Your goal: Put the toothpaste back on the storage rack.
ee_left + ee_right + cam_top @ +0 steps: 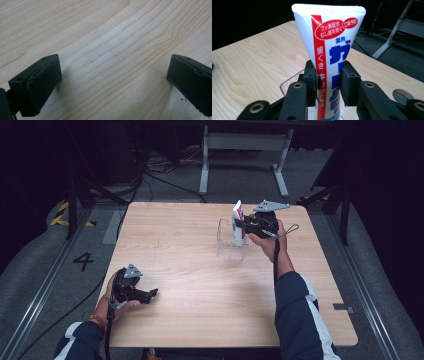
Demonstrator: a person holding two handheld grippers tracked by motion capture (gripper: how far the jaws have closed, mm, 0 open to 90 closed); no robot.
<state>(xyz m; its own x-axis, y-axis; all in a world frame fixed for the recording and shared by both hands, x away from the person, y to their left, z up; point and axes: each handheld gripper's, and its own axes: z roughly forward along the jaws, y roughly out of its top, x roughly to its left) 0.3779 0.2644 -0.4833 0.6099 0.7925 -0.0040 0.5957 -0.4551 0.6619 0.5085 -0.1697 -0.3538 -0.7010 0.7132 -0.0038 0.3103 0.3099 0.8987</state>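
Black pads of the right gripper [328, 80] press on both flanks of a white toothpaste tube [329, 37], pinching it below its widest part so that the flat crimped end stands upward and the red stripe and blue lettering face the camera. That grip, low on the narrower section, appears chosen to keep the tube upright and to leave its lower end free to go into something. In the high view the right gripper [243, 223] holds the tube [238, 217] over a clear plastic container [226, 242] standing on the far right part of the wooden table [190, 285]; the tube's lower end seems to reach inside the container's walls, though whether it touches the bottom I cannot tell. The step in hand looks like standing the tube in that container, and the hand comes in from the side so the jaws can clear the rim. Well apart, near the left front edge, the left gripper [150, 294] lies low over the table, its jaws spread wide with nothing between them; its own view shows the two pads [40, 82] over bare wood grain [112, 50], apparently parked out of the way.
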